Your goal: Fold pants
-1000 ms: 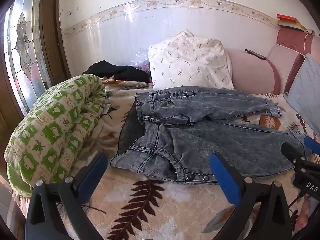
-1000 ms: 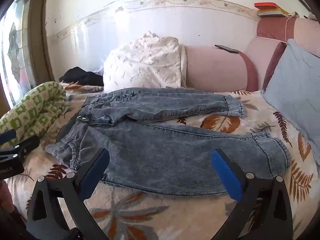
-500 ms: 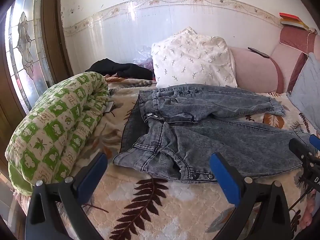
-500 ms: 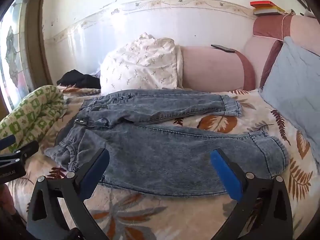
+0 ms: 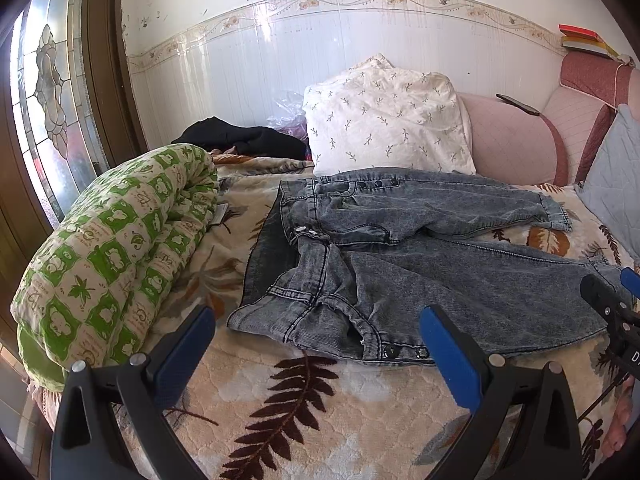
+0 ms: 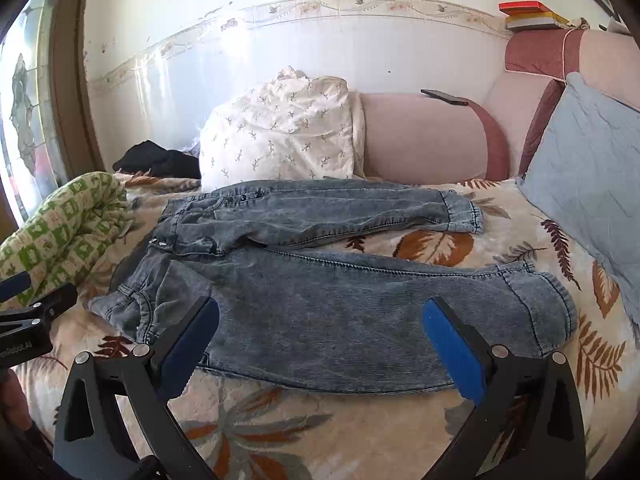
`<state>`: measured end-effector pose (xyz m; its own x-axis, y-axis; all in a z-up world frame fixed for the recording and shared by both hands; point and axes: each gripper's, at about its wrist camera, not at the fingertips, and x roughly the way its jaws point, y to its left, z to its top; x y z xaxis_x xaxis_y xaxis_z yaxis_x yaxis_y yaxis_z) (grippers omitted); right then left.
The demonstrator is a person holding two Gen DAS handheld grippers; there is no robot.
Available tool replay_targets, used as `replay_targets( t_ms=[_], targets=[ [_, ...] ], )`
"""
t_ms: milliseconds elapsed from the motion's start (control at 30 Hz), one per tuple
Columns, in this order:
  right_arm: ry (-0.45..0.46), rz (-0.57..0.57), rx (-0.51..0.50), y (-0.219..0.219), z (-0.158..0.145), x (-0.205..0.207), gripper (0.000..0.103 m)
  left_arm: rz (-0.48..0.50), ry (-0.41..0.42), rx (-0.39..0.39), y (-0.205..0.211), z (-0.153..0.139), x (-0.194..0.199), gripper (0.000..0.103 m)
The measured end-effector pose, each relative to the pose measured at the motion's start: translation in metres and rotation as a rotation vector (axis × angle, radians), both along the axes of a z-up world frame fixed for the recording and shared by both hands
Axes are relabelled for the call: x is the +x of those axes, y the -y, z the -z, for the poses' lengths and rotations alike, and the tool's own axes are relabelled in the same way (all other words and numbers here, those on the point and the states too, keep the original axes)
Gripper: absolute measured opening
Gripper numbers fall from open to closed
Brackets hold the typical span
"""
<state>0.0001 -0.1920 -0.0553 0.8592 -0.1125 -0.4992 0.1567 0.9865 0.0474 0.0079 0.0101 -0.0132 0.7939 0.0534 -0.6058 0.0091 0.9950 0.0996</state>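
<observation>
Grey-blue washed jeans [image 5: 420, 264] lie spread on the leaf-patterned bed cover, waist to the left and crumpled, legs running right. In the right wrist view the jeans [image 6: 340, 300] show both legs, the near one wide with its cuff at the right, the far one narrower. My left gripper [image 5: 316, 340] is open and empty, hovering just in front of the waistband's near corner. My right gripper [image 6: 320, 332] is open and empty, above the near leg's front edge. Each gripper shows at the edge of the other's view.
A rolled green-and-white quilt [image 5: 108, 256] lies left of the jeans. A white patterned pillow [image 5: 384, 120], black clothing [image 5: 244, 140] and a pink headboard [image 6: 424, 140] stand behind. A blue-grey cushion [image 6: 588, 184] leans at the right. A phone [image 6: 444, 97] rests on the headboard.
Both grippers have drawn back and risen slightly; the jeans sit a little lower and farther in view. The jeans themselves have not moved. Both grippers stay open.
</observation>
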Motion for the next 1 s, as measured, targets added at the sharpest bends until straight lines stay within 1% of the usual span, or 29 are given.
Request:
replay_targets(
  t_ms=[267, 500, 733, 833, 933, 1000],
  targets=[
    [0.001, 0.001, 0.003, 0.001, 0.0, 0.0, 0.103, 0.007, -0.002, -0.003, 0.0, 0.002, 0.0, 0.103],
    [0.002, 0.016, 0.023, 0.008, -0.001, 0.0, 0.103, 0.049, -0.033, -0.049, -0.01, 0.009, 0.013, 0.103],
    [0.011, 0.059, 0.068, 0.029, -0.002, -0.004, 0.103, -0.041, -0.022, -0.066, -0.038, 0.018, 0.027, 0.103],
    [0.007, 0.086, 0.074, 0.038, -0.002, -0.005, 0.103, -0.067, -0.023, -0.044, -0.044, 0.028, 0.034, 0.103],
    [0.005, 0.118, 0.091, 0.052, -0.001, -0.006, 0.103, -0.075, -0.035, -0.021, -0.046, 0.039, 0.039, 0.103],
    [0.007, 0.144, 0.113, 0.064, -0.001, -0.008, 0.103, -0.066, -0.045, -0.021, -0.046, 0.044, 0.042, 0.103]
  ],
)
